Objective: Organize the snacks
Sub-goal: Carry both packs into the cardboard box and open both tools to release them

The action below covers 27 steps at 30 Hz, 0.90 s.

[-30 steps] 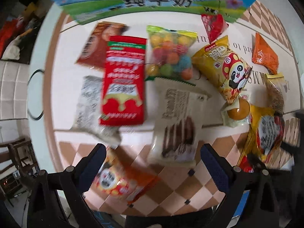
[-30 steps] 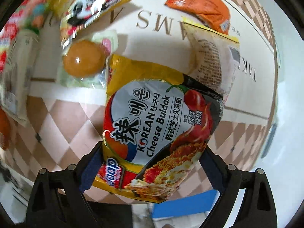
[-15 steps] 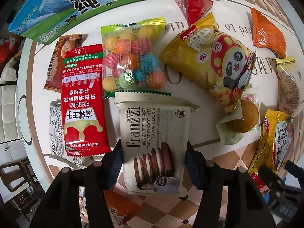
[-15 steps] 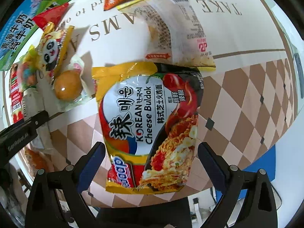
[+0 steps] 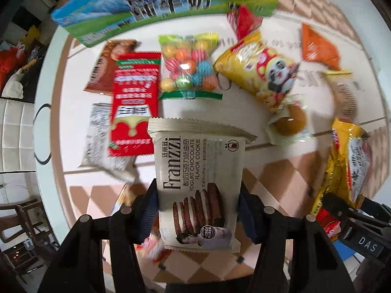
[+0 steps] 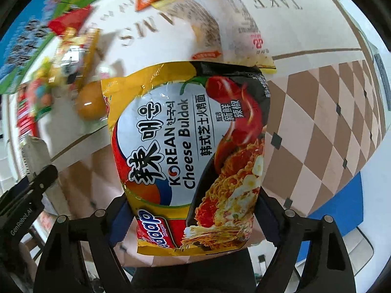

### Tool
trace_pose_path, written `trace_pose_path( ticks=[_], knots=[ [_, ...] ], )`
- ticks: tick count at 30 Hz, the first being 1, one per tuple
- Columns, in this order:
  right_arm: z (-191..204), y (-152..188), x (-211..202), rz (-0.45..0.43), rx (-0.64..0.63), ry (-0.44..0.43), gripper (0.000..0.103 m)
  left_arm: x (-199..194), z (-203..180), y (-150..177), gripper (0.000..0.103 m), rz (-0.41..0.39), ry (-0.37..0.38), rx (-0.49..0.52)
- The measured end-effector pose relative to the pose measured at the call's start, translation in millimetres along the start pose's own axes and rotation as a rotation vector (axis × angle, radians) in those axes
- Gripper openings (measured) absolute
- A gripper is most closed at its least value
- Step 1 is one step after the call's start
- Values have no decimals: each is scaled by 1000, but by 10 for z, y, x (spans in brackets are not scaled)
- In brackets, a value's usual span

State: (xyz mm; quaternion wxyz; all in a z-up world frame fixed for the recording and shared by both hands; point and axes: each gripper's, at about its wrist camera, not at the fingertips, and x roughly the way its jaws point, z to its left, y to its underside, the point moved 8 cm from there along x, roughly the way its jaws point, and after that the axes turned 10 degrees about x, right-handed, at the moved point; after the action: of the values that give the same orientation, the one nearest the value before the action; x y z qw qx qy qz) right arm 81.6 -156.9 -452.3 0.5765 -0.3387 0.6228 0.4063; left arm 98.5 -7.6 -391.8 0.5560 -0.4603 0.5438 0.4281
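Observation:
A beige Franzzi chocolate cookie pack (image 5: 200,161) hangs above the table, and my left gripper (image 5: 198,195) is shut on its sides. In the right wrist view a yellow Korean cheese noodle packet (image 6: 185,141) sits between the blue pads of my right gripper (image 6: 193,207). Those jaws are closing, and the pads press on the packet's edges. The packet stays sharp while the table behind it blurs. The left wrist view also shows that noodle packet (image 5: 352,161) at the right edge. The left gripper's black finger (image 6: 27,195) appears at the left of the right wrist view.
On the round table (image 5: 281,171) lie a candy ball bag (image 5: 188,66), a yellow panda bag (image 5: 261,73), a red pack (image 5: 134,97), an orange pack (image 5: 317,46) and a wrapped bun (image 5: 290,122). A blue-green milk carton box (image 5: 171,5) stands at the far edge.
My left gripper closed on the cookie pack and raised it off the table. My right gripper narrowed onto the noodle packet, rolled, and lifted it.

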Motion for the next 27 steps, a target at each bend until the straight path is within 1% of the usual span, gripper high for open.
trace_pose_path(
  ticks=[2,5,6,7,10,11,12,14,15,16,20,23,24,27],
  knots=[
    [79,144,-219,-17,-20,-35,88,-227,9,105,56,-33,13,-7],
    [193,389,-596,-50,-53,-103,88,-683,45,234,56,-98,49,-28],
    [167,337,-873,-56,-63,-123,88,-829,108,149,56,-119,57,-35],
    [220,367,-1013,-65,-76,-144,88,-979,156,134,56,-140,69,-44],
    [326,252,-1474,-94,-121,-198,88,-1354,298,-234,56,-201,97,-69],
    [249,88,-1643,-100,-135,-215,88,-1494,344,-367,56,-218,105,-76],
    [345,42,-1778,-107,-152,-236,88,-1597,424,-591,56,-235,112,-83],
    [566,-60,-2073,-122,-194,-279,88,-1795,540,-838,56,-264,120,-101],
    [751,-245,-2126,-127,-209,-294,88,-1804,638,-1048,56,-271,119,-111],
    [831,-310,-2197,-130,-223,-306,88,-1847,702,-1186,56,-276,119,-119],
    [1353,-694,-2553,-151,-276,-339,88,-1798,1005,-1886,56,-275,121,-163],
    [1770,-1089,-2704,-182,-317,-325,88,-1649,1253,-2432,56,-246,134,-187],
    [1974,-1267,-2723,-187,-335,-316,88,-1569,1347,-2614,56,-228,139,-199],
    [2393,-1685,-2731,-184,-364,-288,88,-1278,1536,-3034,56,-169,163,-222]
  ],
)
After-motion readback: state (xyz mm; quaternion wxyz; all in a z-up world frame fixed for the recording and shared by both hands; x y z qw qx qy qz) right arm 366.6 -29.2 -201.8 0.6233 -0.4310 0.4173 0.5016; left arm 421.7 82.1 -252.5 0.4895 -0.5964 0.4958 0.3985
